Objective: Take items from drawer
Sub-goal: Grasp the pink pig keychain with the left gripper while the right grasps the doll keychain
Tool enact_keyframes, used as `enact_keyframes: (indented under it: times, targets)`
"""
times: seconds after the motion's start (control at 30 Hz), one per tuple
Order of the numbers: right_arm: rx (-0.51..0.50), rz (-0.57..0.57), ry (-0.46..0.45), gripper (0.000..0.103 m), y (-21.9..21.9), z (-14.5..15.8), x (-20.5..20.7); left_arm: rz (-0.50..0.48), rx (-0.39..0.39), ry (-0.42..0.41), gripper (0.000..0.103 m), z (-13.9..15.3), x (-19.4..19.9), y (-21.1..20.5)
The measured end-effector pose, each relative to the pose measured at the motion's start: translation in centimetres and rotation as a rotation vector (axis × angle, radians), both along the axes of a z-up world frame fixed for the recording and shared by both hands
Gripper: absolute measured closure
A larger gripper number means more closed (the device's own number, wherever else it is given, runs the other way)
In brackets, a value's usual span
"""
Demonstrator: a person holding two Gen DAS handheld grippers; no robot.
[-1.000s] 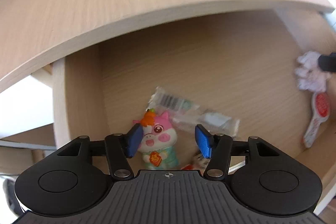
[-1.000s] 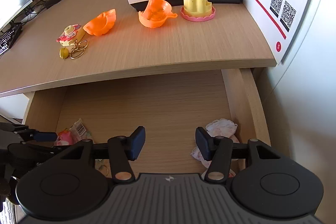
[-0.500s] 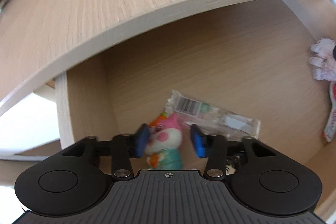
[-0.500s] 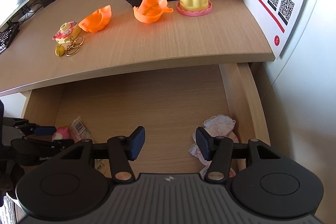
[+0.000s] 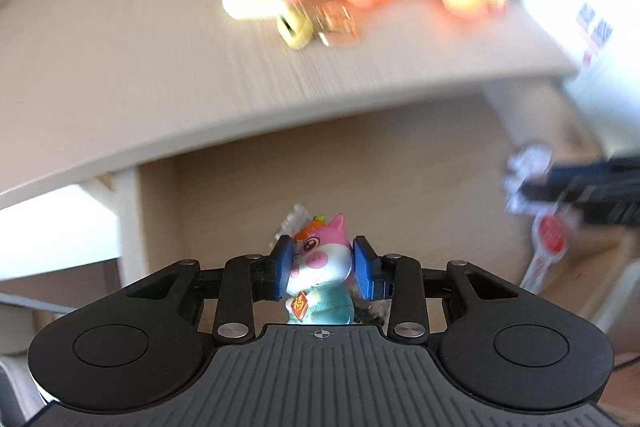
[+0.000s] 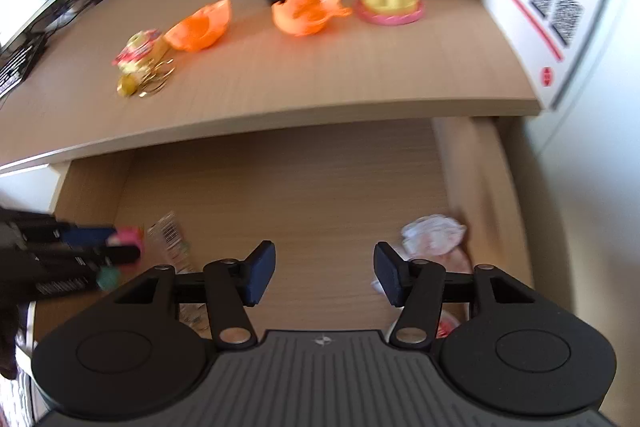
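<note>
Our left hand-held gripper (image 5: 321,269) is closing on the pink pig figurine (image 5: 320,263) over the drawer (image 6: 280,187); the right hand-held gripper (image 6: 324,273) gapes empty. Counter (image 6: 320,75) holds earlier items; barcode packet (image 6: 168,231) and white cloth (image 6: 434,233) remain.

Matt wood drawer (image 6: 280,187), glossy plastic pig figurine (image 5: 320,259)

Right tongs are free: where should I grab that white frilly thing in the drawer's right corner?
Take the white frilly bundle across its raised, crumpled top, coming from above. The drawer wall crowds its right side, so a sideways approach looks blocked. The right tongs stand open just left of it. Soft folds should pinch easily.
</note>
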State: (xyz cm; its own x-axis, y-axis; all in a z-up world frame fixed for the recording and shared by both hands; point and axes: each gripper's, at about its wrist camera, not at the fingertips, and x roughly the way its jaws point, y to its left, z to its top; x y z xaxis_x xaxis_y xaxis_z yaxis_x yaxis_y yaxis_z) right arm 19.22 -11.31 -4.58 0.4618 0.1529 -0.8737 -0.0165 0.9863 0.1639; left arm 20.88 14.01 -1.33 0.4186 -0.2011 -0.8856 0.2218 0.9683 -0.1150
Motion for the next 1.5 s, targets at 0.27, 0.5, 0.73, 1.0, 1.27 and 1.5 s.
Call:
enact_keyframes:
  times: [0.27, 0.5, 0.73, 1.0, 1.27, 1.5]
  targets:
    - [0.049, 0.235, 0.087, 0.038, 5.9, -0.4, 0.4, 0.155, -0.071, -0.091, 0.066, 2.9, -0.6, 4.5]
    - [0.064, 0.431, 0.214, 0.038, 13.0, -2.8, 1.2, 0.224, -0.064, -0.126, 0.066, 3.4, -1.9, 7.2]
    - [-0.035, 0.517, 0.273, 0.038, 17.8, -5.3, 2.4, 0.284, -0.075, -0.133, 0.066, 3.4, -3.0, 8.7]
    - [-0.063, 0.51, 0.321, 0.039, 18.1, -6.8, 3.2, 0.295, -0.093, -0.111, 0.066, 2.7, -3.3, 9.4]
    - [0.039, 0.346, 0.189, 0.039, 11.6, -2.0, 1.9, 0.162, -0.11, -0.037, 0.066, 1.3, -3.9, 7.2]
    - [0.042, 0.109, -0.078, 0.039, 2.6, 6.1, -1.7, -0.019, -0.174, -0.105, 0.067, 4.0, -3.5, 3.0]
